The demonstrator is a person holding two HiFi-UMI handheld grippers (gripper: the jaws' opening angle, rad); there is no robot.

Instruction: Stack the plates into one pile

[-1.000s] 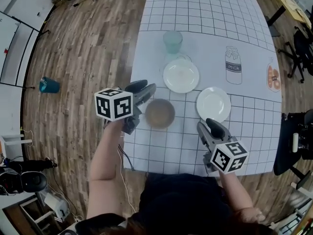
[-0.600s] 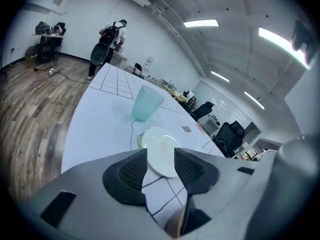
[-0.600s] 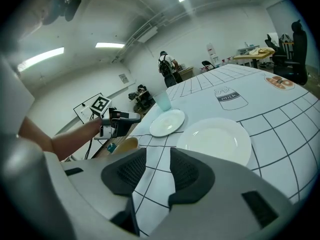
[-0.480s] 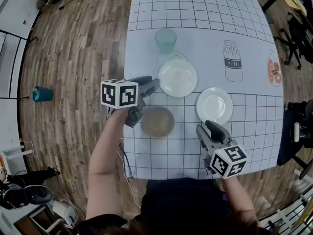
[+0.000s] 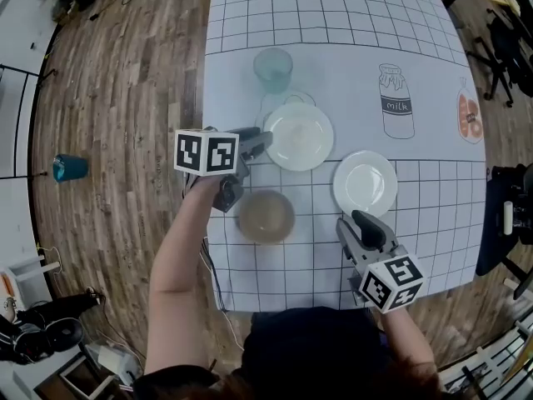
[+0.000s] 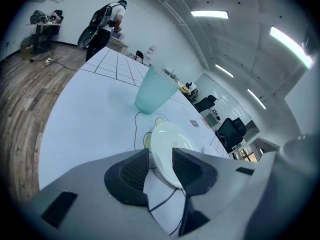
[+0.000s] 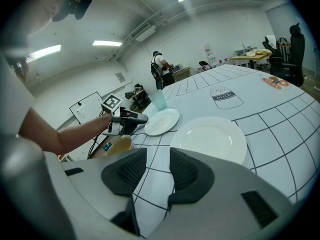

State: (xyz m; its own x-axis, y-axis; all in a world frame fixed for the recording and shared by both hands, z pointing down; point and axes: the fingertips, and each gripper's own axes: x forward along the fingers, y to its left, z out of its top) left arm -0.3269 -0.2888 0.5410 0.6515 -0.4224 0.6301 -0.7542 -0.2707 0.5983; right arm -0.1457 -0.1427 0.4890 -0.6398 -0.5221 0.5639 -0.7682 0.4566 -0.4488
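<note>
Three plates lie apart on the gridded white table mat (image 5: 416, 240). A white plate (image 5: 298, 136) lies at the far middle, a second white plate (image 5: 364, 182) to its right, and a brown plate (image 5: 266, 216) nearer me. My left gripper (image 5: 254, 142) reaches the far white plate's left edge. In the left gripper view that plate's rim (image 6: 170, 136) stands between the jaws, which are closing; the pads do not clearly press on it. My right gripper (image 5: 360, 227) hovers open just short of the right white plate (image 7: 210, 134), with nothing between its jaws.
A teal cup (image 5: 273, 69) stands just beyond the far plate, close to the left gripper's path. Milk (image 5: 396, 102) and doughnut (image 5: 470, 117) pictures are printed on the mat. The table's left edge runs beside my left arm. A chair (image 5: 504, 223) stands at the right.
My left gripper has sunk and moved forward to the far white plate, so its jaws now straddle the rim. The right gripper has stayed put.
</note>
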